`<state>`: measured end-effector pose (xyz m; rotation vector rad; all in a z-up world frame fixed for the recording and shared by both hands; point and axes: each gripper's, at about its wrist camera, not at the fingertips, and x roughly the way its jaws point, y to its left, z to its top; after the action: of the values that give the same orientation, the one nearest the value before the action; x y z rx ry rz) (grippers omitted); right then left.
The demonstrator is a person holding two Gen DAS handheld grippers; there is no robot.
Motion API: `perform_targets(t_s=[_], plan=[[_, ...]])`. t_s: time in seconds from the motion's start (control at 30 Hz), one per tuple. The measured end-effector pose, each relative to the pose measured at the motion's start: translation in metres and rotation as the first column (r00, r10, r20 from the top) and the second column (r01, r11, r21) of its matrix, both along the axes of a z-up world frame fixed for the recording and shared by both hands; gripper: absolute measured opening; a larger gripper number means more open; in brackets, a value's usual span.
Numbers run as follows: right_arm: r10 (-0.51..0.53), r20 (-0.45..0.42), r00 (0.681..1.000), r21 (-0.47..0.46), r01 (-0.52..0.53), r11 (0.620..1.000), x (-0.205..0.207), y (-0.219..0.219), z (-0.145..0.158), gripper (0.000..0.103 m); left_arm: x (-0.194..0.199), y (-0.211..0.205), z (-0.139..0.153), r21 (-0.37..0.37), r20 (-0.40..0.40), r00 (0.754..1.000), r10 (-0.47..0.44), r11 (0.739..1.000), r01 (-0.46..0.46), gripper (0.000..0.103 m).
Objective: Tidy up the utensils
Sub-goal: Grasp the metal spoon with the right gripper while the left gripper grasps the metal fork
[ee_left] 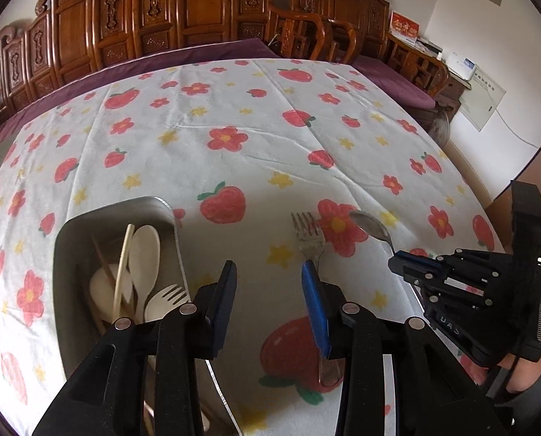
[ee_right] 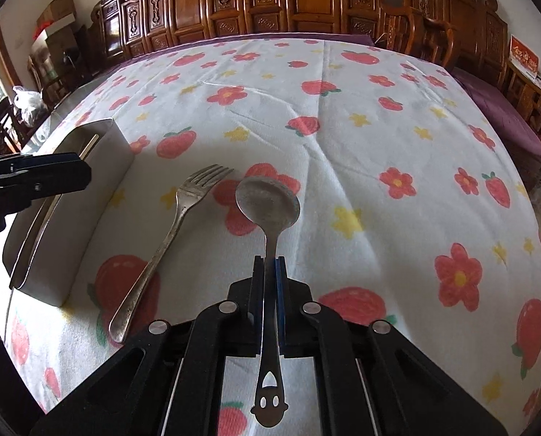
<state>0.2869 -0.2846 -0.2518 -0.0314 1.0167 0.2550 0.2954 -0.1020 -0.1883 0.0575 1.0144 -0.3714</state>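
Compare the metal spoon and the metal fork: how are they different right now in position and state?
The spoon is clamped by its handle in the shut right gripper and held above the tablecloth; the fork lies flat on the cloth, ungripped. The spoon ends in a round bowl, the fork in tines. The open left gripper hovers over the fork's handle. Both are silver metal and outside the container.

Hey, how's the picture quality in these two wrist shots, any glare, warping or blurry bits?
Left wrist view: strong fisheye bending of the strawberry-print tablecloth, dark vignette corners, open left gripper slightly soft. Right wrist view: same warping, blown-out window at the left edge, right gripper clamping the metal spoon, bowl sharp and dull, no glare.
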Motion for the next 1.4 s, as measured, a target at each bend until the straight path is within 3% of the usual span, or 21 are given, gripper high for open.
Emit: perform_targets(t_s=[0.33,0.8,0.93,1.0,1.07,1.13,1.4], plan=[[-0.032,0.02,0.999,0.052,0.031,0.998,-0.013,-0.028,0.01,0.007,0.02,-0.035,-0.033,0.024,-0.049,0.997,-0.061,0.998,0.063,0.036],[-0.029,0.021,0.999,0.077,0.028,0.997,-0.013,-0.03,0.009,0.007,0.03,-0.055,-0.058,0.046,-0.092,0.99,-0.103,0.993,0.107,0.036],[-0.033,0.016,0.999,0.079,0.031,0.996,-0.013,-0.03,0.007,0.007,0.031,-0.06,-0.059,0.078,-0.08,0.992,-0.098,0.992,0.104,0.021],[-0.032,0.015,0.999,0.079,0.03,0.996,-0.013,-0.03,0.007,0.007,0.031,-0.059,-0.057,0.063,-0.085,0.992,-0.098,0.993,0.104,0.02],[-0.03,0.016,0.999,0.077,0.029,0.997,-0.014,-0.029,0.007,0.007,0.029,-0.057,-0.058,0.047,-0.092,0.99,-0.104,0.993,0.108,0.008],[-0.032,0.017,0.999,0.076,0.03,0.997,-0.014,-0.03,0.007,0.007,0.026,-0.057,-0.058,0.043,-0.093,0.989,-0.113,0.992,0.117,0.003],[-0.031,0.026,0.999,0.076,0.029,0.997,-0.02,-0.026,0.013,0.007,0.014,-0.053,-0.046,0.017,-0.063,0.99,-0.123,0.992,0.125,0.002]])
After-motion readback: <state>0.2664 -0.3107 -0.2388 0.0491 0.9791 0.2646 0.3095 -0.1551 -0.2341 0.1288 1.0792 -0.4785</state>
